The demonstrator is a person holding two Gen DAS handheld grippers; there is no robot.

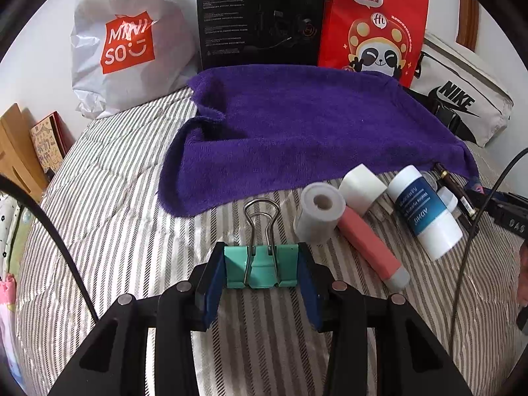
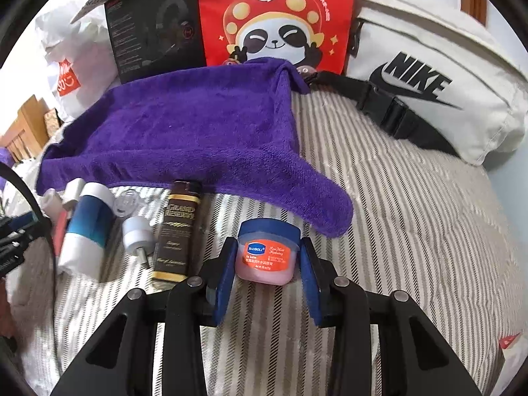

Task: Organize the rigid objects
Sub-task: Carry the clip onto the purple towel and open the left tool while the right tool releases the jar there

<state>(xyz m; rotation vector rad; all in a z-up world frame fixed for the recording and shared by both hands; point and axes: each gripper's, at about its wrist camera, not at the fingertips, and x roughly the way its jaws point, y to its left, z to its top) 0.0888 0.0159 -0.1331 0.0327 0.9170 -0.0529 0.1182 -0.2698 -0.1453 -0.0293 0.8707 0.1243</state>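
My left gripper point(image 1: 261, 265) is shut on a teal binder clip point(image 1: 260, 269) with wire handles pointing forward, just above the striped bedcover. My right gripper point(image 2: 268, 257) is shut on a small pink lip balm jar point(image 2: 268, 254) with a blue lid. A purple towel point(image 1: 297, 125) lies spread ahead of both; it also shows in the right wrist view point(image 2: 184, 138). Near its front edge lie a white tape roll point(image 1: 318, 213), a pink tube point(image 1: 373, 247), a white block point(image 1: 361, 186), a blue-and-white bottle point(image 1: 424, 213) and a dark brown bottle point(image 2: 178, 227).
A white Miniso bag point(image 1: 125, 43), a black box point(image 1: 260, 16), a red panda bag point(image 1: 373, 26) and a white Nike bag point(image 2: 429, 82) stand along the back. A small white cap point(image 2: 137, 236) lies by the brown bottle. Black cables point(image 1: 462, 264) hang at the sides.
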